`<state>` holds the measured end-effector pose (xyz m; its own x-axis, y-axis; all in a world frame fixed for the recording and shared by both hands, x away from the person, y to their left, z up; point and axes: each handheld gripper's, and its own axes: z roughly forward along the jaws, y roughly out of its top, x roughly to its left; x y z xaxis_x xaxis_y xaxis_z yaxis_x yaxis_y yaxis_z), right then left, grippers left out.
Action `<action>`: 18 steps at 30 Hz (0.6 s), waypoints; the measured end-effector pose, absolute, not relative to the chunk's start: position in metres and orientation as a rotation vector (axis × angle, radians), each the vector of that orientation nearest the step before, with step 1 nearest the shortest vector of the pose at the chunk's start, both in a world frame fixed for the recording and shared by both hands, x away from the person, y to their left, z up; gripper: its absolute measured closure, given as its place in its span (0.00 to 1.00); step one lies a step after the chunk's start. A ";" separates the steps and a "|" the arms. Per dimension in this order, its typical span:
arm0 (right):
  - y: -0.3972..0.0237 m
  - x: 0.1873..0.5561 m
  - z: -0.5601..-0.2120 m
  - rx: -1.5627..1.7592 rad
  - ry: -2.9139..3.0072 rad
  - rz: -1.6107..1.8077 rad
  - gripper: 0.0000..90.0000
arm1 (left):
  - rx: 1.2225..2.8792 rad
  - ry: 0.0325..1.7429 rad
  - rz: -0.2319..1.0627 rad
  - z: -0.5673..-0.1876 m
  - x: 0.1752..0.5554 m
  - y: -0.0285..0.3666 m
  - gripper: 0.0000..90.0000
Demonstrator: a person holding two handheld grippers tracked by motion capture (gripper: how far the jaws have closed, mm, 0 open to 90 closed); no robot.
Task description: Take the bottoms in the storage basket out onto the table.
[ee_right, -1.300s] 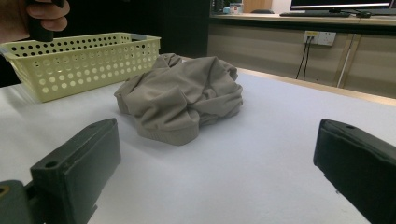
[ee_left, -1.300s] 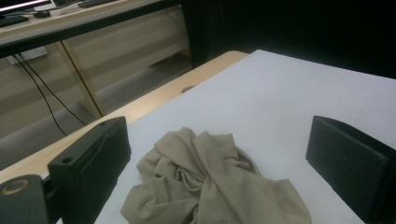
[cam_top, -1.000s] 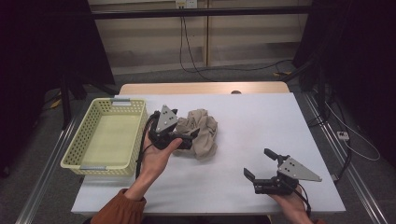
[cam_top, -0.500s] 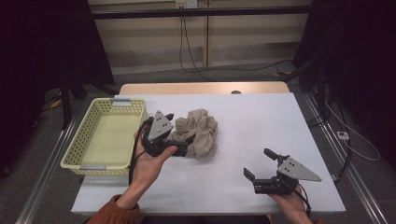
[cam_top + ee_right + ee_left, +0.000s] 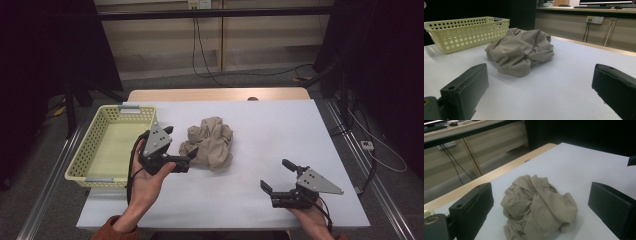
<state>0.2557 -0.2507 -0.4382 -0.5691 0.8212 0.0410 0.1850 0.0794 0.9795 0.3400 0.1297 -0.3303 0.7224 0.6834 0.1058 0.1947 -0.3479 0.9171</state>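
Observation:
A crumpled beige cloth [image 5: 210,144] lies in a heap on the white table, just left of its middle. My left gripper [image 5: 179,146] is held open just to the cloth's left, jaws pointing at it. In the left gripper view the cloth [image 5: 537,207] sits just ahead of the two wide-apart jaws of that gripper [image 5: 541,195], untouched. My right gripper [image 5: 276,175] rests open near the front right of the table, apart from the cloth. Ahead of the right gripper [image 5: 541,75] the cloth [image 5: 521,50] lies some way off.
A pale yellow perforated basket [image 5: 97,180] stands at the table's left edge, close behind the left hand; its wall [image 5: 466,35] shows beyond the cloth. Bare white table surrounds the cloth to the right and front. Cables hang behind the table's far edge.
My left gripper has drawn back to the left and toward the person, away from the cloth. The right gripper and the cloth have stayed put.

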 end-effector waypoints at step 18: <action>-0.251 0.256 -0.439 0.992 1.822 1.520 0.00 | 1.881 0.774 0.638 -0.343 0.333 0.168 0.07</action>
